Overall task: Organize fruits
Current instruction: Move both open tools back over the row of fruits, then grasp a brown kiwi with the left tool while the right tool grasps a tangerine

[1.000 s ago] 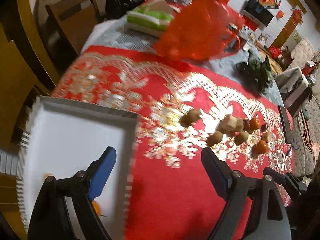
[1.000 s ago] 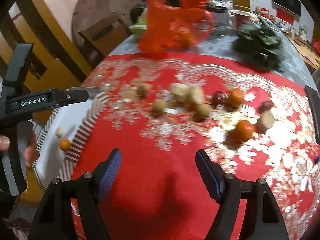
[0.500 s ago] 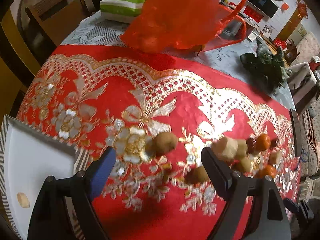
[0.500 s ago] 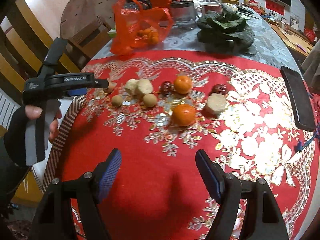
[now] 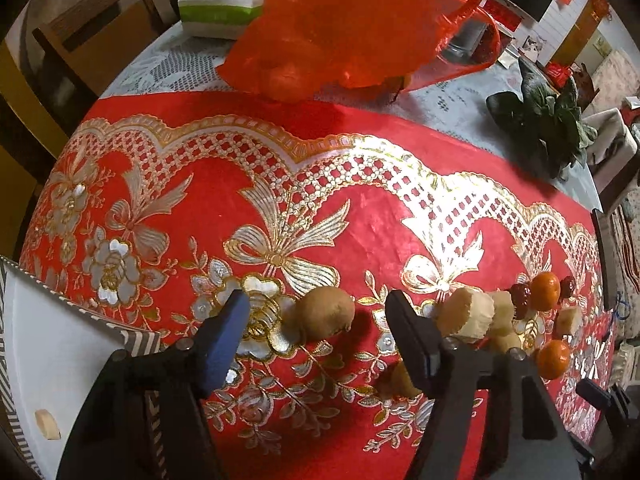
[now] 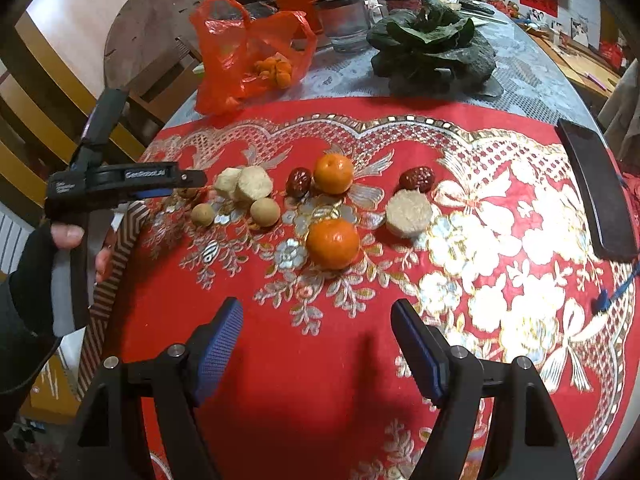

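A: Jaws first. The left gripper [image 5: 316, 320] points steeply down at the cloth's left edge, closing around a brown round fruit [image 5: 326, 312], which sits between its fingers though the pads do not touch it yet.

B: Why that one?

A: Probably because it lies nearest the white tray [image 5: 60, 360], which overhangs that same edge and already carries a pale slice [image 5: 47, 429]. I'd judge sorting has barely begun.

B: And the other hand?

A: The right gripper [image 6: 316, 336] stands wide with nothing between its fingers, over bare red tablecloth [image 6: 320, 400] at the near edge.

B: Farther in?

A: Mid-cloth, a loose cluster: the nearer orange [image 6: 333, 244], pale cut chunks [image 6: 409, 214], small tan balls [image 6: 265, 212], then another orange [image 6: 333, 173] and two red dates [image 6: 417, 178]. Beyond the cloth's far edge sits an orange plastic bag [image 6: 248, 56].

B: Changed from a second ago?

A: The left gripper hung over the tray then, jaws wider; now it straddles the fruit.
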Available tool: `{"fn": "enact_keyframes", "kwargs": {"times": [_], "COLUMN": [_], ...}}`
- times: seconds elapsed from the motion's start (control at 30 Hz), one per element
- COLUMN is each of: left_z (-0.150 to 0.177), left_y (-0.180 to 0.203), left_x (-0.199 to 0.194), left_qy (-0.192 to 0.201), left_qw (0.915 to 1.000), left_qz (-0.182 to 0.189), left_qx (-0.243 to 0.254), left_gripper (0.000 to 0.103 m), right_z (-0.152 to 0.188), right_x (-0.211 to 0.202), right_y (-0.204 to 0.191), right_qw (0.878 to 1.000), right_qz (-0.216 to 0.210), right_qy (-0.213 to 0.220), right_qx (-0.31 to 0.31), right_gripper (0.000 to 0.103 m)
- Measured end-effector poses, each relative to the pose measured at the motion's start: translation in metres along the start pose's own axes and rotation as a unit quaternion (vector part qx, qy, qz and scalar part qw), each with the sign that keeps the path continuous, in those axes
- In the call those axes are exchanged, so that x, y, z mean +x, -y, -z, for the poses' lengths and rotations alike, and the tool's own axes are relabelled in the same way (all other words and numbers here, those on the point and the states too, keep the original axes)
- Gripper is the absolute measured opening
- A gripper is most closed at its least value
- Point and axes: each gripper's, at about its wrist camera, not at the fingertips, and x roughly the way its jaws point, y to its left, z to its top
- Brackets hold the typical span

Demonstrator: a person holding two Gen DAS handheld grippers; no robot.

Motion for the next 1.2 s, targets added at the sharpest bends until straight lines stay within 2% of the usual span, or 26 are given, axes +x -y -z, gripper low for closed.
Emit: {"fn": "enact_keyframes", "kwargs": {"times": [0.43, 0.9, 1.2], "left_z": [0.0, 0.001, 0.001], "left_y": [-0.008, -0.014, -0.004], "left_x": [0.005, 0.003, 0.006], "left_qy": [-0.008, -0.007, -0.002], "left_qw": [0.9999, 0.9999, 0.9999], "left_qz": [0.002, -0.001, -0.013], "left_qx": [-0.013, -0.014, -0.002], "left_gripper": [0.07, 0.07, 0.056], "right_z": [-0.02, -0.018, -0.018], "right_x": [0.027, 0.026, 0.027], "right_y": [0.002, -0.001, 0.0], "right_qw": [1.0, 1.0, 1.0], "right_qz": [0.021, 0.02, 0.017], "right_qy": [-0.003, -0.006, -0.011], "right_qx": [0.006, 0.004, 0.006], "right_gripper": [0.081, 0.081, 0.081]}}
